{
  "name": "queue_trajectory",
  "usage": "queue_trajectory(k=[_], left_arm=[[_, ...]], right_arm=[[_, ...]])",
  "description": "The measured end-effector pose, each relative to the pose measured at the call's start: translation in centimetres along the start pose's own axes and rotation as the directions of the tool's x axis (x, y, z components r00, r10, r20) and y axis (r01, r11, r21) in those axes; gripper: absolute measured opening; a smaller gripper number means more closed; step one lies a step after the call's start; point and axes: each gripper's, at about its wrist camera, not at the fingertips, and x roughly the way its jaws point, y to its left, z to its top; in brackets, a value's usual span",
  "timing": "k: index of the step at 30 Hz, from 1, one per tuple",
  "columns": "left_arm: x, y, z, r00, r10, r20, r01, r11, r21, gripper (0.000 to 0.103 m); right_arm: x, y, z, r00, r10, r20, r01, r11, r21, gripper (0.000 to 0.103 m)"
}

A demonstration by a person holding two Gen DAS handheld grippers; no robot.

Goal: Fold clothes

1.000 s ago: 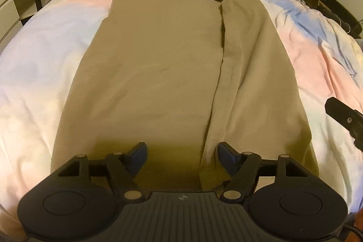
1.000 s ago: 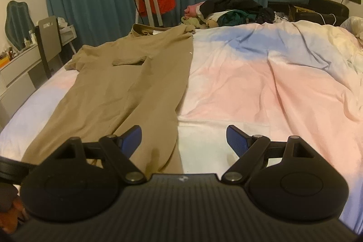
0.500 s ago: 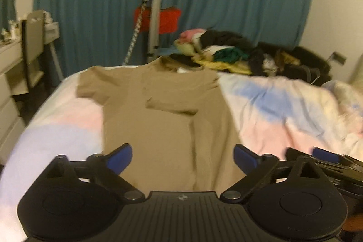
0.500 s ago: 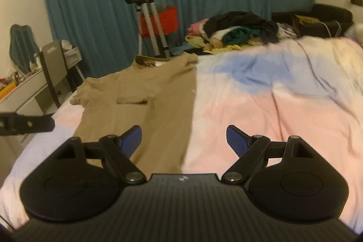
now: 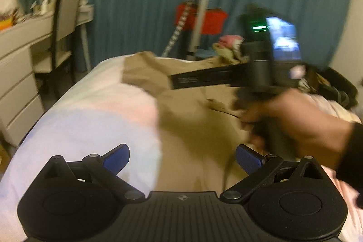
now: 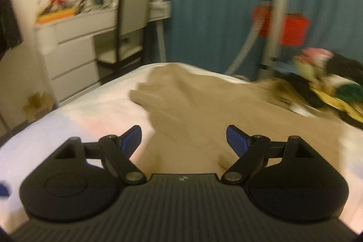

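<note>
The tan dress [image 5: 195, 119] lies lengthwise on the bed [image 5: 90, 119] with one long side folded in, the other side and the crosswise folds apparently left, while the left claw [image 5: 182, 158] and right claw [image 6: 183, 138] gape empty above it

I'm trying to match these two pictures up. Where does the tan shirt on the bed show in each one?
Left wrist view: the tan shirt runs up the middle of the bed, partly hidden on the right by a hand holding the other gripper.
Right wrist view: the tan shirt fills the middle and right, its sleeve pointing left.
Shared landmark: the red box against the blue curtain.
</note>
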Motion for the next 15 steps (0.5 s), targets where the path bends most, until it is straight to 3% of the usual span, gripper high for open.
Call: queue_trajectory(k=[4,9,12,13,14,15], left_arm=[[3.5,2.5,-0.3,0.995,0.094,-0.023,-0.095,0.994,-0.057,0.101],[7.1,3.1,-0.5,0.989,0.143,-0.035,-0.144,0.988,-0.058,0.101],[8.5,2.9,-0.1,0.988,0.153,-0.024,-0.155,0.985,-0.074,0.101],[8.9,2.9,0.0,0.987,0.162,-0.019,-0.163,0.983,-0.079,0.101],[9.0,3.0,0.0,0.986,0.168,-0.016,-0.169,0.982,-0.087,0.101],[9.0,3.1,0.0,0.985,0.173,-0.013,-0.173,0.980,-0.096,0.101]], right_arm=[[8.7,3.6,1.1,0.999,0.025,-0.022,-0.028,0.994,-0.106,0.082],[14.2,4.9,1.3,0.996,-0.082,0.039,0.087,0.986,-0.142,0.082],[15.6,4.4,1.8,0.984,-0.163,0.067,0.170,0.978,-0.117,0.065],[15.8,4.3,2.1,0.981,-0.182,0.068,0.189,0.974,-0.125,0.052],[16.0,4.1,2.3,0.977,-0.200,0.069,0.208,0.969,-0.133,0.029],[16.1,4.0,2.6,0.973,-0.219,0.070,0.227,0.964,-0.141,0.016]])
